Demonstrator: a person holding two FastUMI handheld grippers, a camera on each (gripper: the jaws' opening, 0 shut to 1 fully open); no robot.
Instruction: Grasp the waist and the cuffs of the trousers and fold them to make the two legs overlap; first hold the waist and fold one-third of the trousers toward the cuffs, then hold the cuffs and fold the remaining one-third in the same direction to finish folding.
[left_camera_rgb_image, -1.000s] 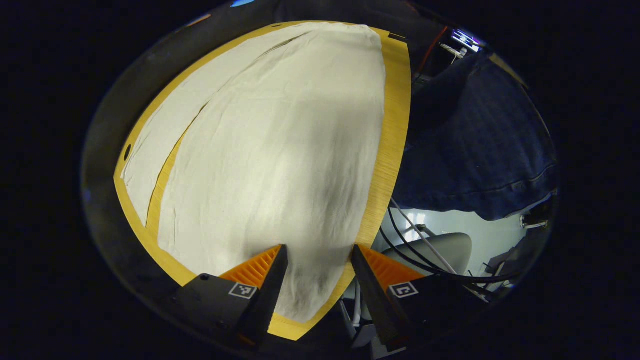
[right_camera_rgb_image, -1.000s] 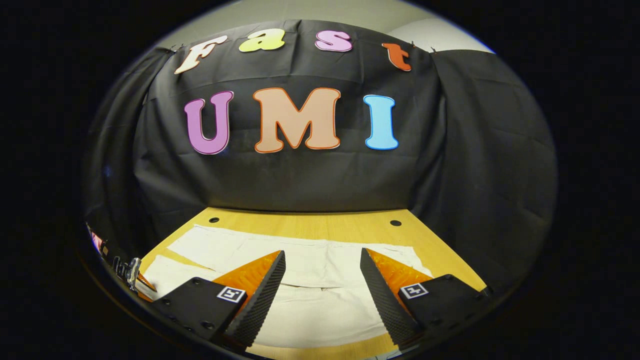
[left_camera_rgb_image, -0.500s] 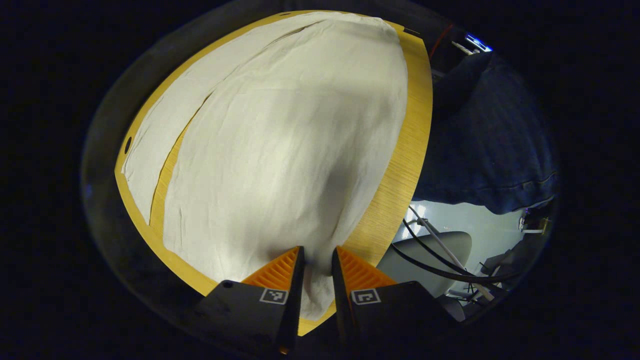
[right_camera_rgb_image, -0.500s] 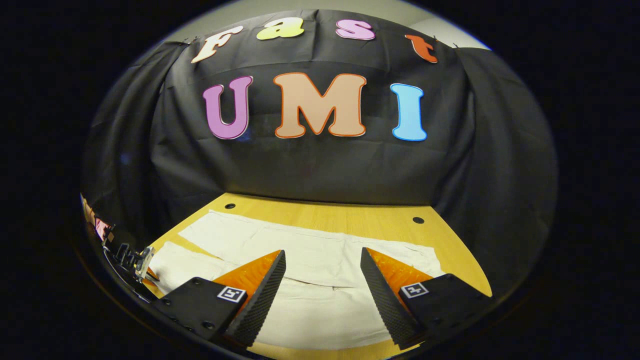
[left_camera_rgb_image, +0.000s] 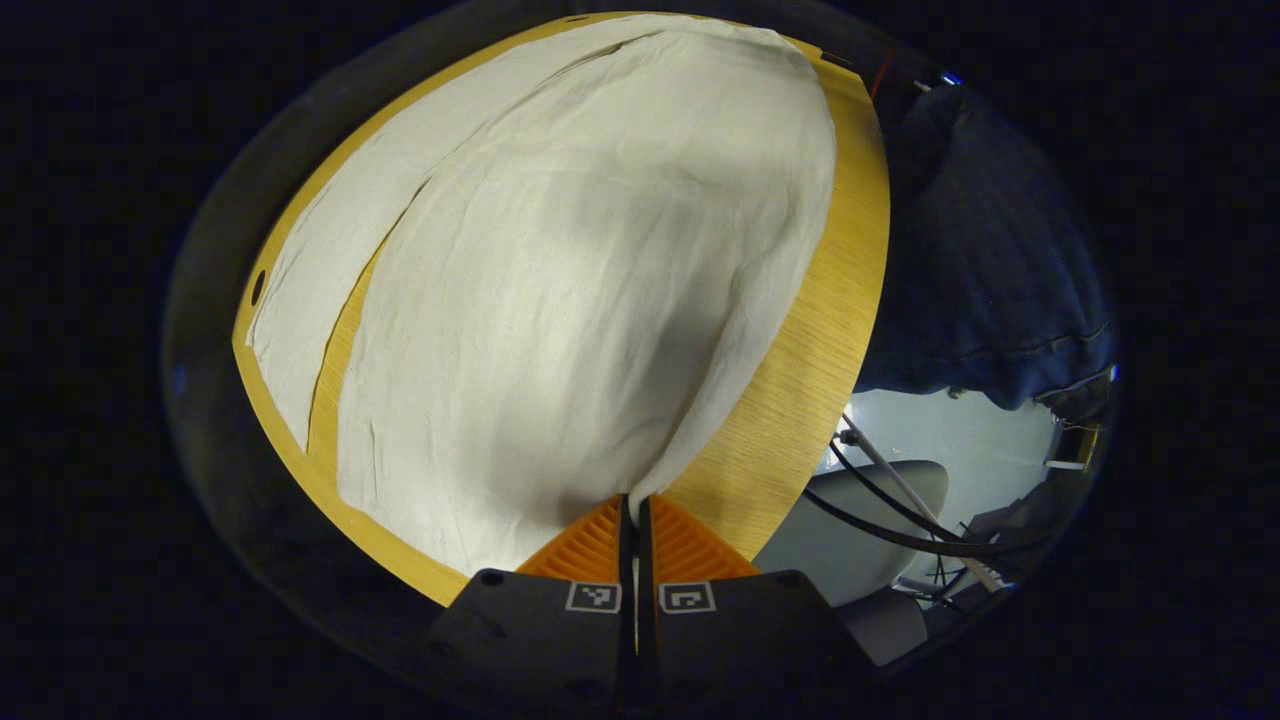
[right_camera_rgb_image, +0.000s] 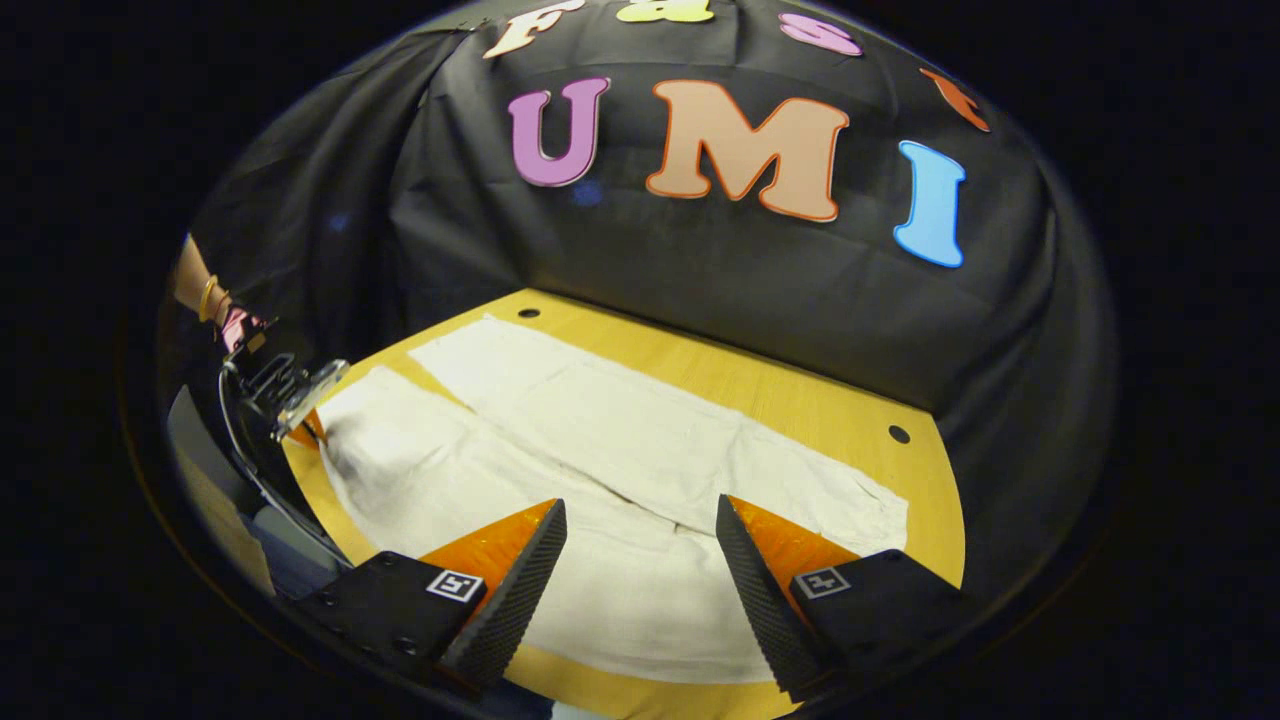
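Your left tongs pinching trousers edge, lower centre. Your right tongs spread above trousers on desk. Square coded markers on tongs bodies; no readable brand.

Trousers: plain cream-white, no pattern. Surface: yellow-orange wood grain, small black holes near the far edge. Booth wall: black cloth. Person's garment: dark navy denim. Floor: pale grey.

Readable text: you have none to read here.
Marker tags: square patterns on your tools, no legible characters.
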